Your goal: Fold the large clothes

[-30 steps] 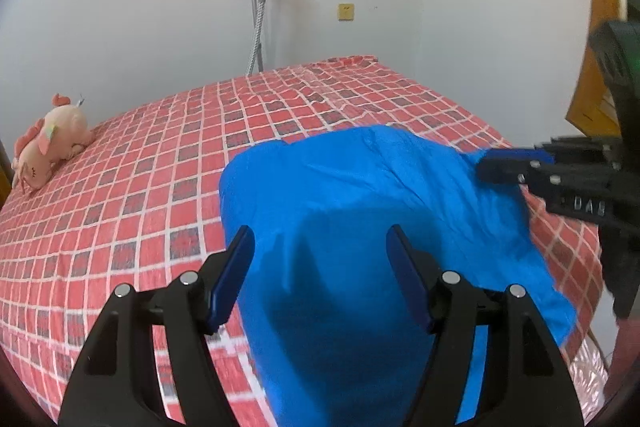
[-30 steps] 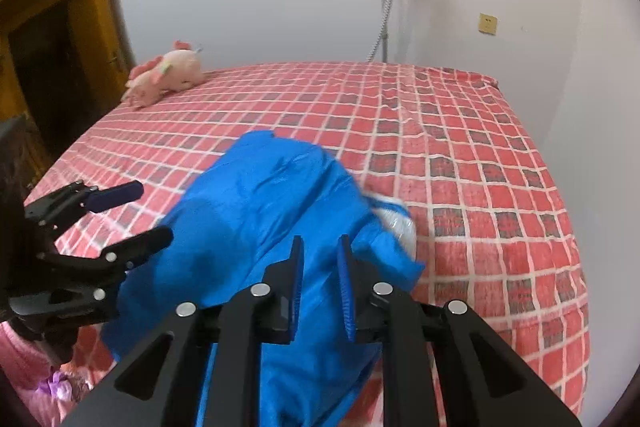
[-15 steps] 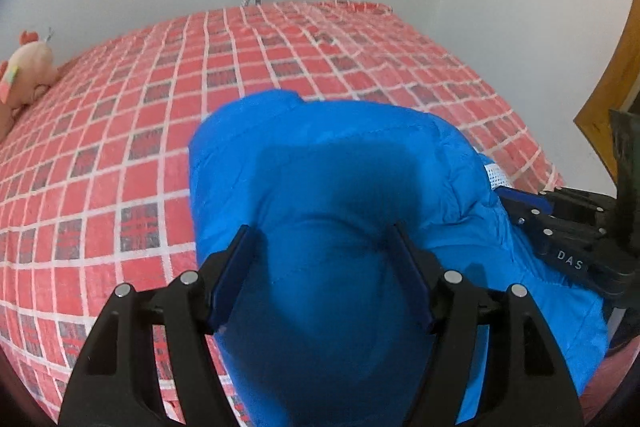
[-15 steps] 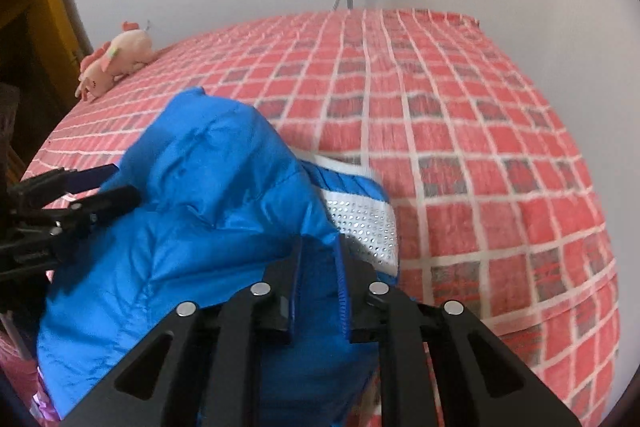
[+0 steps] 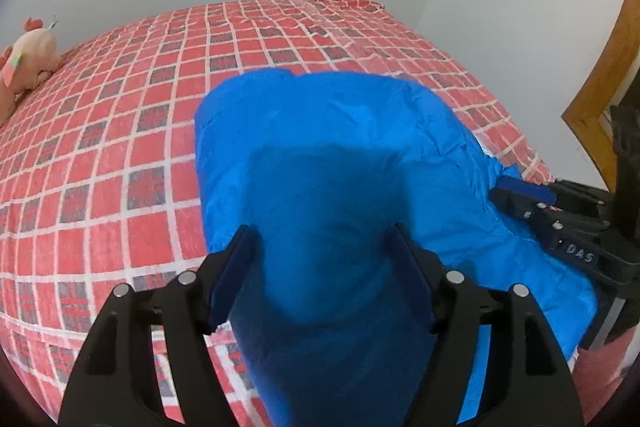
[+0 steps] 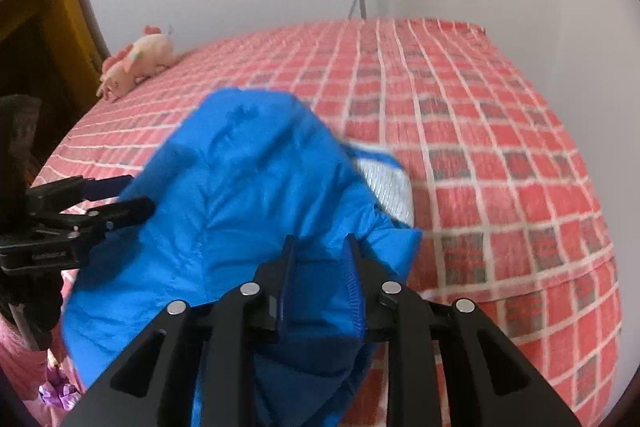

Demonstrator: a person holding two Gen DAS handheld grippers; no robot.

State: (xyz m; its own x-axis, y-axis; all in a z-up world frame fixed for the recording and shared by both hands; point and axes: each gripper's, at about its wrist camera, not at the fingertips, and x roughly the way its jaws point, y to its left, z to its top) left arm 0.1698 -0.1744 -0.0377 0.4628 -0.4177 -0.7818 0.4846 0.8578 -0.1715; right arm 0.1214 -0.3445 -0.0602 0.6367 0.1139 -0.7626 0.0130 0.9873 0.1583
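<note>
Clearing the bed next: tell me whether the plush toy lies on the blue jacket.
No: the plush toy lies apart from the jacket.

A wide bed (image 5: 120,155) is shown, covered edge to edge by a red bedspread (image 6: 500,155) checked with white lines and darker squares. A puffy bright blue jacket (image 5: 340,155) is laid near the bed's near edge, bunched up, with a patch of pale mesh lining (image 6: 386,183) exposed on one side. A pink plush toy (image 6: 136,65) is set on the spread at the far left corner, well apart from the jacket. The bedspread is slightly rumpled along its far edge, by the white wall.
</note>
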